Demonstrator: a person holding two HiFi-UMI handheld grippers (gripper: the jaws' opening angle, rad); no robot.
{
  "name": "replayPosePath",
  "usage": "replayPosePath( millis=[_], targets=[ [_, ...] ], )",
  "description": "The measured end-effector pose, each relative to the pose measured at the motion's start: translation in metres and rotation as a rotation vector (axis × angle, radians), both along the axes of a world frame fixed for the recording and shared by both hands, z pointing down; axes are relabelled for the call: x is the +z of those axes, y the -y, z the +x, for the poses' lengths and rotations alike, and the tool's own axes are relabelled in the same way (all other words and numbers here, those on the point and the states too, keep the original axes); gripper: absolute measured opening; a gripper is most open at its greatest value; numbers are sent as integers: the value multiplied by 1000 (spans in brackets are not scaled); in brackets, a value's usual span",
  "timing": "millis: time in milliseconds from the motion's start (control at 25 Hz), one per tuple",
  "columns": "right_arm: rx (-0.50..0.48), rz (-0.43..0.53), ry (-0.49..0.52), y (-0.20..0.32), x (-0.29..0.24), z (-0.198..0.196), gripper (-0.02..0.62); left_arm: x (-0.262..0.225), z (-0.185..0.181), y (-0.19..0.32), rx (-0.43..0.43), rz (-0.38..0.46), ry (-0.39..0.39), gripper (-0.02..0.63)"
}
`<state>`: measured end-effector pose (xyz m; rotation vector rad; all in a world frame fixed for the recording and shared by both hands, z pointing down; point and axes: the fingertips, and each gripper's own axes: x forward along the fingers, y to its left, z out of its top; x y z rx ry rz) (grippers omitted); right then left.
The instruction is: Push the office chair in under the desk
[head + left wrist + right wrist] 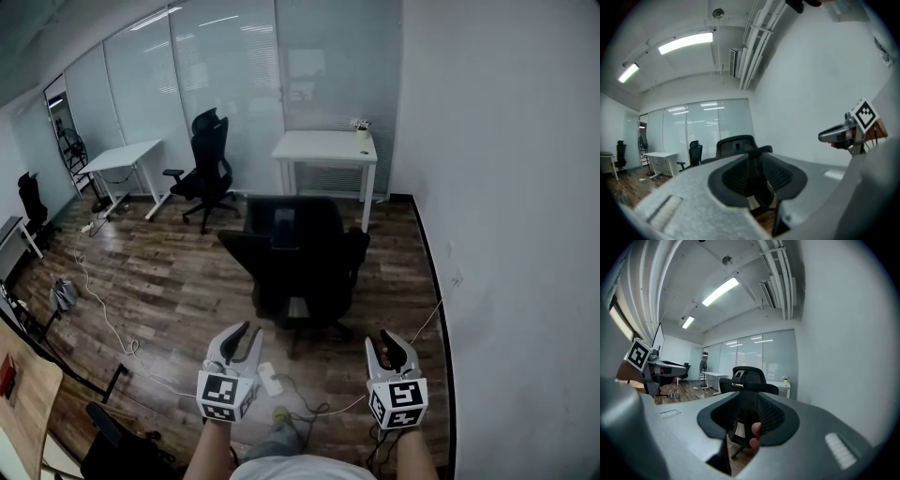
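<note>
The black office chair (300,258) stands in the middle of the wooden floor with its back toward me. Beyond it the white desk (323,147) stands against the far glass wall, a gap of floor between them. My left gripper (242,339) and right gripper (394,349) hover low in front of me, just short of the chair's base and not touching it. Both stand a little open with nothing between their fingers. The chair (740,145) shows ahead through the jaws in the left gripper view, and the chair (749,376) likewise in the right gripper view.
A second black chair (208,169) and another white desk (122,157) stand at the back left. Cables (112,323) and a white power strip (269,378) lie on the floor near my feet. A white wall (506,187) runs close along the right. A small plant (362,134) sits on the desk.
</note>
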<state>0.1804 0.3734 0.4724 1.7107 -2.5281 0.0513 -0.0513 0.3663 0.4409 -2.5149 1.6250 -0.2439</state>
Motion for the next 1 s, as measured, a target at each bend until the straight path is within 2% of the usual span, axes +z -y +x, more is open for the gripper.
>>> replayPosePath(
  millis=[320,680,1000],
  targets=[
    [15,-27,-28,90,2,-38,97,6,-43,94,11,-24,-35,94],
    [32,-41,-53,197,-10,-100,97,5,-109,199,45,-50,-17,94],
    [52,-44,-126,245,-8,-137,97,11,-150,262,99,-55,25,94]
  ],
)
